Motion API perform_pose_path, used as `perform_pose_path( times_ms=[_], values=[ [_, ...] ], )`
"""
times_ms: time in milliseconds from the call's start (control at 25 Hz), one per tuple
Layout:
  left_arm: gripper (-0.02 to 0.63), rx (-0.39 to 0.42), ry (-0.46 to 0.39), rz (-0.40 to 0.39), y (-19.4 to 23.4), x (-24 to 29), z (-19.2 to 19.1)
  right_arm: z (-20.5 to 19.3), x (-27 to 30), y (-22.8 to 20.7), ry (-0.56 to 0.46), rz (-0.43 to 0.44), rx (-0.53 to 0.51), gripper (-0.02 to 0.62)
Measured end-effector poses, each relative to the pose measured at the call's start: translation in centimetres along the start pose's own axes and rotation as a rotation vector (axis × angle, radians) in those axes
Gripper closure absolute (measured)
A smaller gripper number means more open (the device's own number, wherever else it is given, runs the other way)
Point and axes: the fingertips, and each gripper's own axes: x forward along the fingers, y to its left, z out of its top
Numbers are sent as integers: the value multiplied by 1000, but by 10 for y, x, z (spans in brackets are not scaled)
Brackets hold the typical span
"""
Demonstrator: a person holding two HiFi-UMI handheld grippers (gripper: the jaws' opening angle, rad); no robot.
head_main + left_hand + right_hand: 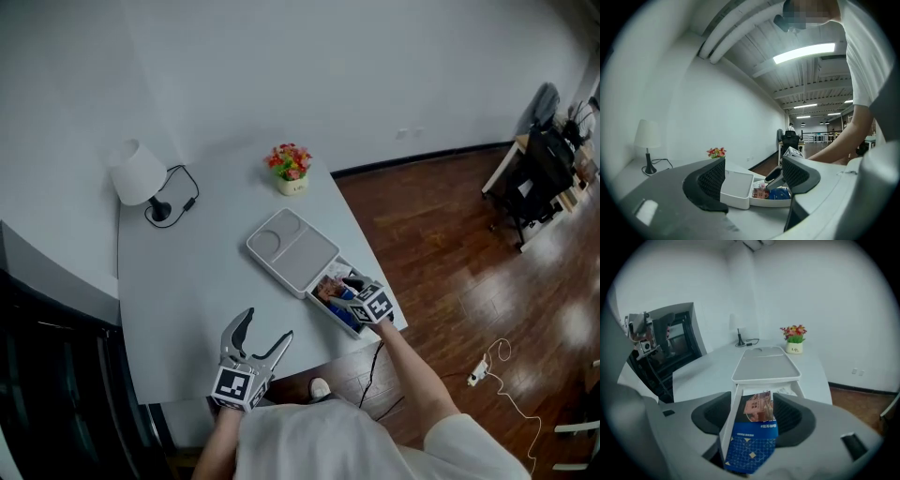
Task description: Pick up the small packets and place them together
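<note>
A white tray [298,246] lies on the grey table, and an open drawer [319,306] at its near right end holds several small packets [330,291]. My right gripper [356,289] is down in that drawer. In the right gripper view a blue packet [752,439] with a house picture fills the gap of the right gripper [752,401]. Its side edges meet both pads, and the drawer's white wall [729,420] runs along the left jaw. My left gripper [266,325] hovers open over bare table near the front edge, holding nothing. It points at the tray [736,187] and the packets [777,193].
A white lamp [139,173] with a black cable stands at the table's back left, and a flower pot [291,171] at the back behind the tray. The table's right edge runs just beside the drawer, over wooden floor. A desk and chair [539,164] stand far right.
</note>
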Motion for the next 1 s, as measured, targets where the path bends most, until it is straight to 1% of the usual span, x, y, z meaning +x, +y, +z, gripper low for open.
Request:
perform_pose_path(
  times_ms=[120, 200, 320, 400, 560, 640, 680, 720, 760, 840, 1000],
  values=[
    [219, 1, 12, -26, 10, -7, -1, -14, 27, -11, 115, -21, -19, 321],
    [219, 15, 19, -45, 15, -14, 1, -24, 39, -15, 175, -34, -10, 321],
    [219, 27, 24, -52, 26, -24, -1, -35, 49, -15, 233, -49, 0, 321],
    [219, 24, 25, -46, 35, -27, -3, -39, 54, -19, 263, -86, -10, 322],
    [219, 15, 25, -39, 43, -35, -5, -52, 55, -23, 349, -185, -115, 334],
    [219, 15, 30, -42, 46, -36, -8, -57, 55, -28, 364, -220, -124, 349],
    [219, 8, 34, -38, 48, -37, -10, -57, 56, -27, 358, -224, -120, 366],
    [219, 0, 35, -34, 49, -37, -10, -53, 57, -24, 347, -218, -121, 380],
    [219, -6, 34, -31, 49, -37, -10, -48, 57, -19, 335, -208, -128, 423],
    [219, -13, 29, -28, 48, -37, -10, -42, 56, -12, 322, -192, -131, 450],
    [219, -15, 25, -33, 45, -37, -11, -45, 45, -16, 324, -187, -113, 466]
  ],
)
